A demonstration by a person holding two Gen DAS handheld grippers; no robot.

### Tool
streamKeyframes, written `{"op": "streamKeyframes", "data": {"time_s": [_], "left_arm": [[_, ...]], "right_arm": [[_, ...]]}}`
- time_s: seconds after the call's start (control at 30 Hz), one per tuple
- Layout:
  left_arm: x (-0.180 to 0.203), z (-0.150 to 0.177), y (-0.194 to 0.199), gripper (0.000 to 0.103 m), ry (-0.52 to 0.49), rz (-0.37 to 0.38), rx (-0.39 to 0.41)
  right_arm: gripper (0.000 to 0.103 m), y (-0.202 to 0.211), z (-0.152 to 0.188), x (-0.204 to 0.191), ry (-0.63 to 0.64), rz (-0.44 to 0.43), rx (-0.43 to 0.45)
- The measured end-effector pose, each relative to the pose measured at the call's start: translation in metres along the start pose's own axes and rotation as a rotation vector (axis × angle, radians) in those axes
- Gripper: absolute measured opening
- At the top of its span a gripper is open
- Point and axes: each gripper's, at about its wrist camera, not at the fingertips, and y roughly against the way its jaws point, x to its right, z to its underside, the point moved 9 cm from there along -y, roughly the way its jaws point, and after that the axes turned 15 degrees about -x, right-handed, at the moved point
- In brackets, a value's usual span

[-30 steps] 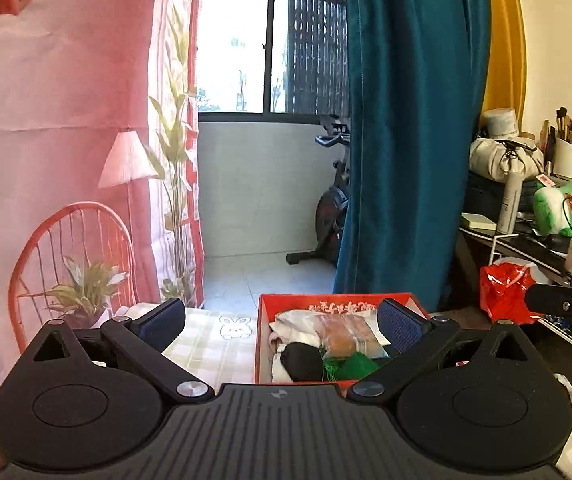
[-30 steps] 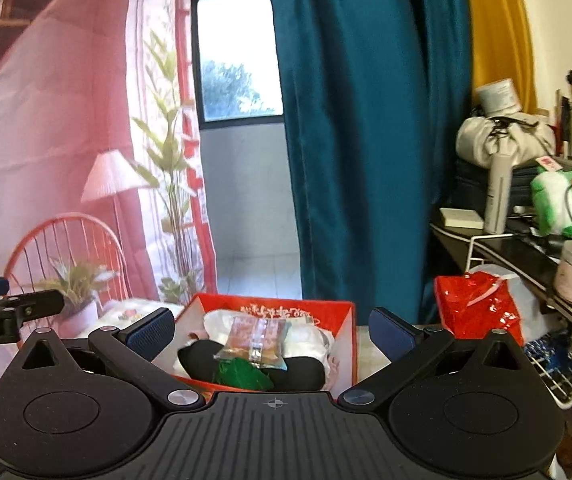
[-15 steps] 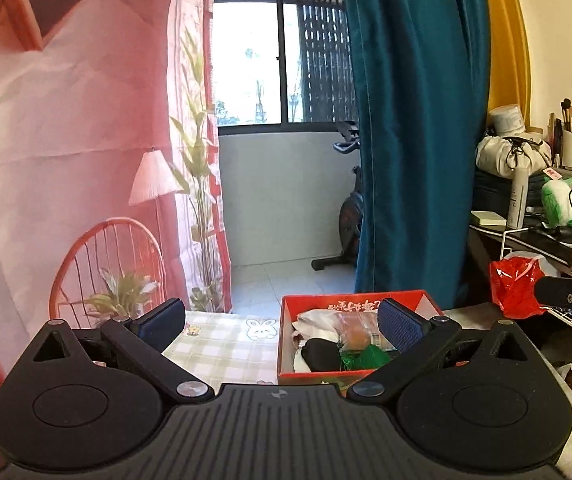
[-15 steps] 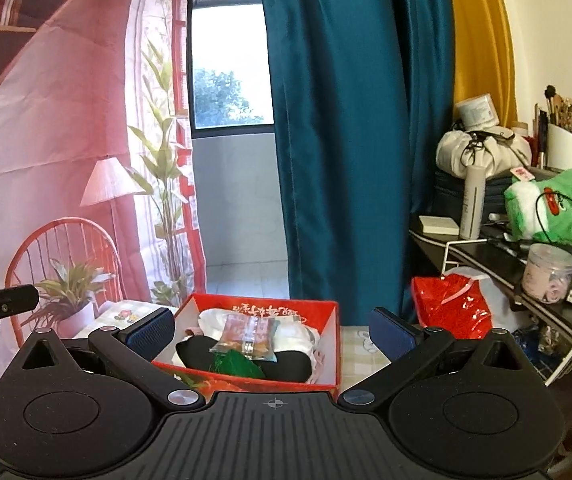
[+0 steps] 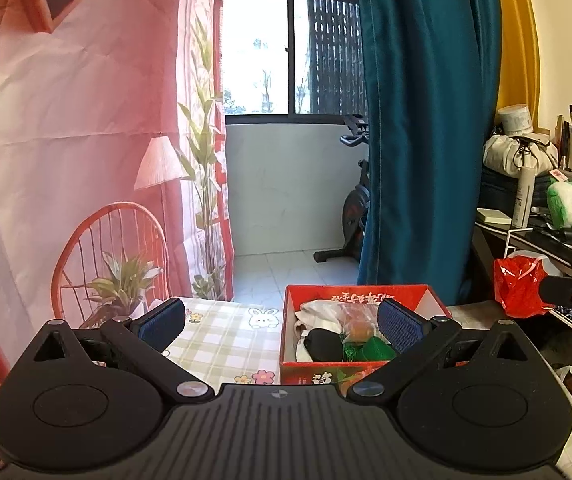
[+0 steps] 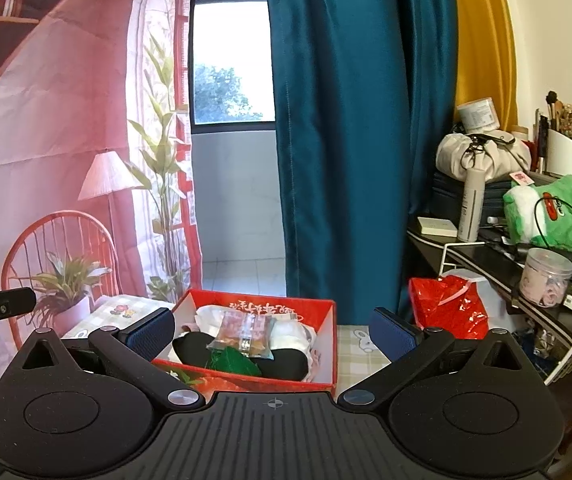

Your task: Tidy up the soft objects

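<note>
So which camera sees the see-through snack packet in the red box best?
The right wrist view: the snack packet lies in plain sight on top of the pile in the red box. In the left wrist view, a finger of the hand-held gripper partly hides it.

Table [image 5: 221,344], checked bunny cloth; red box [image 5: 314,374] on it

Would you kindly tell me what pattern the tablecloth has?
The tablecloth is pale green-and-white check with small flowers and a rabbit; the left wrist view shows it best.
</note>
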Motion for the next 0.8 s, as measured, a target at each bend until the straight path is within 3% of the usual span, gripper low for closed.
{"op": "streamKeyframes", "data": {"time_s": [0.8], "left_arm": [[-0.0042, 0.0043, -0.0018, 0.103, 0.018, -0.006, -0.018]], "right_arm": [[0.103, 0.0005, 0.0026, 0.0021, -0.004, 0.009, -0.004]]}}
